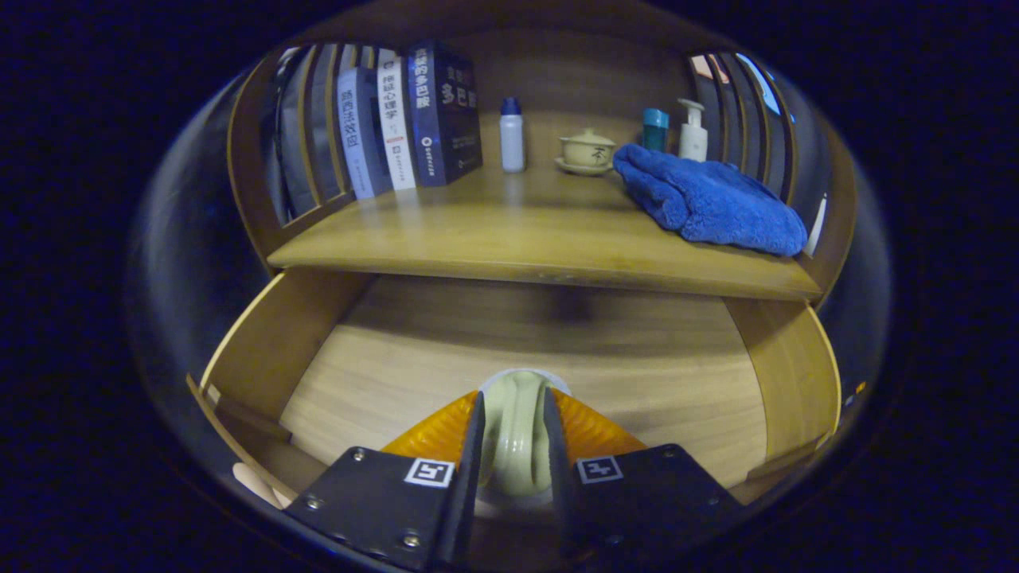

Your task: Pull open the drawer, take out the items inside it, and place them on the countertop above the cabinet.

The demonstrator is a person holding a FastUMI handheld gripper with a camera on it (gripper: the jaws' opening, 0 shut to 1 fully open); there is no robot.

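Observation:
The wooden drawer (275, 346) stands pulled open below the countertop (509, 235). My gripper (514, 399) hovers over the drawer's front part, shut on a pale cream ceramic piece (516, 446) that looks like a small cup; both fingers press on its sides. Its lower part is hidden between the fingers. The drawer's wooden floor (605, 358) shows bare beyond the fingers.
On the countertop stand several upright books (414, 119) at the left, a white bottle with a blue cap (512, 135), a lidded tea bowl on a saucer (587, 151), a teal cup (655, 129), a pump bottle (692, 131) and a crumpled blue towel (708, 199). Slatted side rails flank the counter.

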